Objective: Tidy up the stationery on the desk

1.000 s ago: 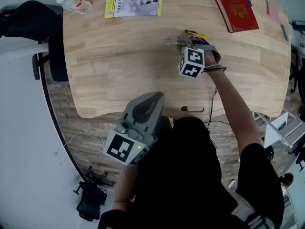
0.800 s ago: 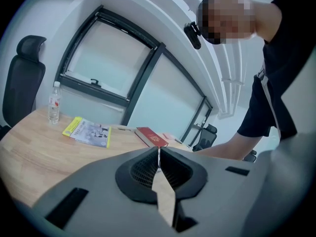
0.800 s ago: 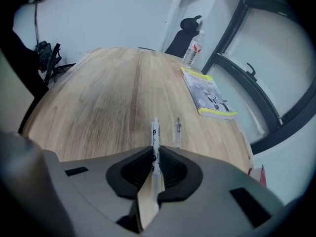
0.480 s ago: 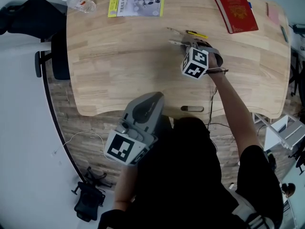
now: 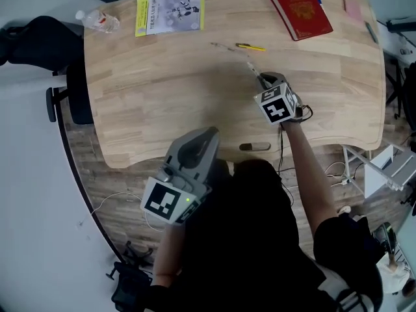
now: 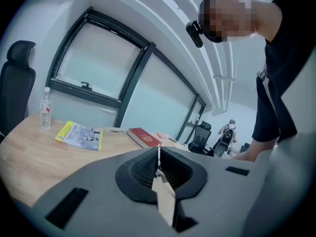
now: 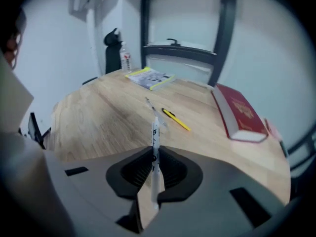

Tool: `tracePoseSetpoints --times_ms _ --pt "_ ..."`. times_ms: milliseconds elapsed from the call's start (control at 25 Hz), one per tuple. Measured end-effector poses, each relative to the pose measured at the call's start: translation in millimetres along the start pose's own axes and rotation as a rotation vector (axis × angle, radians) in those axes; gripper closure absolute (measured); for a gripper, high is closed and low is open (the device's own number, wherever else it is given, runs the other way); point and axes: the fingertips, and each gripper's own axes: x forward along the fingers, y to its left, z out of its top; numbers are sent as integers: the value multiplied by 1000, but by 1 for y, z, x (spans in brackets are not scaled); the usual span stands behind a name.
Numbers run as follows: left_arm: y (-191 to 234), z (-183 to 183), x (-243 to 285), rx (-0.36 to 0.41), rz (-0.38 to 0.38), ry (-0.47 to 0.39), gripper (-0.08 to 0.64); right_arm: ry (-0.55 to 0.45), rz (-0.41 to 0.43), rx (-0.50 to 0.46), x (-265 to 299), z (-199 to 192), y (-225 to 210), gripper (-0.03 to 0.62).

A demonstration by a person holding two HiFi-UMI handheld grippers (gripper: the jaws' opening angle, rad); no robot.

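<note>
Counter: pale wood with a rounded edge, carrying everything here
Red book: a thick hardback, lying flat at the far right
Booklet: yellow-edged, flat at the far left, with a water bottle beyond it at the corner
Right arm: bare forearm stretched forward over the near edge, marker cube facing up
Left tongs: held back off the counter's near edge close to the body, jaws together with nothing between them
Right tongs: over the counter's near right part, jaws clamped on the white pen
White pen: slender white barrel with small dark print, held by its rear part, the rest sticking out ahead of the jaws toward the far edge
Yellow pen: black-ended, lying flat just beyond the white pen's tip
Thin clear pen: lying just left of the yellow one
</note>
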Motion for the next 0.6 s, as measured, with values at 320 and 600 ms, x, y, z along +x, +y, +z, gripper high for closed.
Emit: tracePoseSetpoints --times_ms 320,600 --pt "-21 -1 17 28 -79 21 520 28 -177 484 -45 -85 -52 535" --pt "-40 -2 32 54 -132 41 519 49 -216 661 -56 -120 -75 535"
